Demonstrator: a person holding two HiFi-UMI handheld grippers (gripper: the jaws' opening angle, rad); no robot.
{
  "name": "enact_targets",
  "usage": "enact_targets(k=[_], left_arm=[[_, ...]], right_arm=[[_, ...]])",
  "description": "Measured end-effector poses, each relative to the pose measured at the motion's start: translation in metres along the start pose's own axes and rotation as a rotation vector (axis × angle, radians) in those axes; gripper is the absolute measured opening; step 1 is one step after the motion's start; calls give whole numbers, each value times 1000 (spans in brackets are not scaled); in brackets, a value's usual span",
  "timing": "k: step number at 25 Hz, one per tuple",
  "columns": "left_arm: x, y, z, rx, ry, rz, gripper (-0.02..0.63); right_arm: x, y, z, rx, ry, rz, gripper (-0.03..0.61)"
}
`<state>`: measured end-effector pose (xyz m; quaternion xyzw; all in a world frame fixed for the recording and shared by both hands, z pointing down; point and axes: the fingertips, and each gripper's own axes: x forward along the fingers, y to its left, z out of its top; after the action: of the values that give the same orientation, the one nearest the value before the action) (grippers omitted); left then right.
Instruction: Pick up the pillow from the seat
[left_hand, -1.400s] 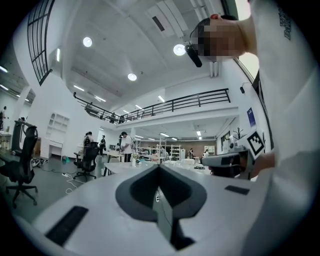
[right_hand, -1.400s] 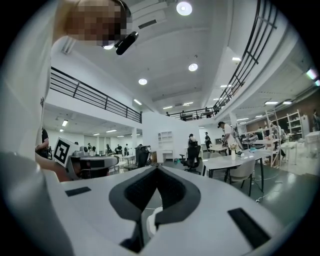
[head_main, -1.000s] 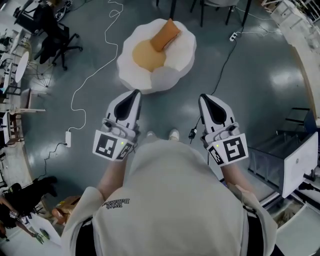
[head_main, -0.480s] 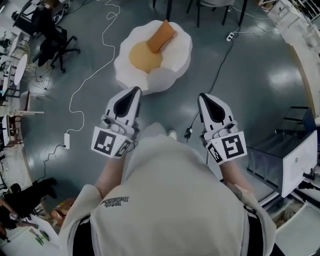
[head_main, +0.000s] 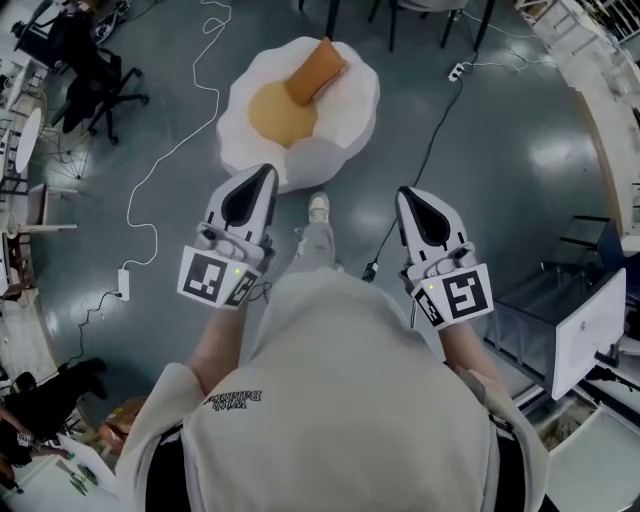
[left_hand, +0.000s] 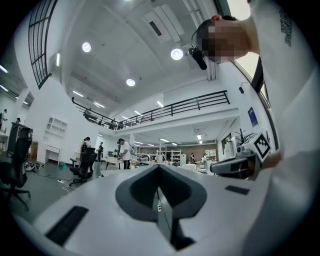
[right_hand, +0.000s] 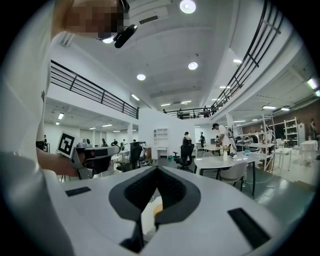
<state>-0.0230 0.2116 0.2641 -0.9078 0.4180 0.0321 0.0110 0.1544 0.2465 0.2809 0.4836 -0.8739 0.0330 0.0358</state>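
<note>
An orange pillow (head_main: 316, 70) leans at the far side of a white, flower-shaped seat (head_main: 345, 110), beside a round yellow cushion (head_main: 278, 110). Both grippers are held level in front of the person, short of the seat. My left gripper (head_main: 269, 169) is shut and empty, its tip over the seat's near edge in the head view. My right gripper (head_main: 404, 192) is also shut and empty, to the right of the seat above bare floor. In the right gripper view a sliver of the white seat (right_hand: 147, 217) shows under the closed jaws (right_hand: 157, 169). The left gripper view shows its closed jaws (left_hand: 159, 167) and the hall beyond.
The person's foot (head_main: 318, 208) is stepping toward the seat. Cables (head_main: 430, 140) and a power strip (head_main: 122, 283) lie on the grey floor. A black office chair (head_main: 95, 85) stands at far left, a white cart (head_main: 590, 330) at right, table legs at the back.
The person has stepped toward the seat, one foot now out in front. Both grippers have moved forward with the body, still shut; the left tip has reached the seat's near edge in the picture.
</note>
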Motion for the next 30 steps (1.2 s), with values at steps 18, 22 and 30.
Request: enact_targets(k=[18, 22, 30], left_arm=[[123, 132, -17, -41, 35, -14, 9], [146, 164, -22, -59, 43, -15, 9], [176, 230, -26, -78, 34, 6, 9]], right_arm=[[177, -80, 11, 18, 87, 13, 9], [215, -96, 12, 10, 114, 6, 9], [286, -120, 21, -29, 139, 2, 9]])
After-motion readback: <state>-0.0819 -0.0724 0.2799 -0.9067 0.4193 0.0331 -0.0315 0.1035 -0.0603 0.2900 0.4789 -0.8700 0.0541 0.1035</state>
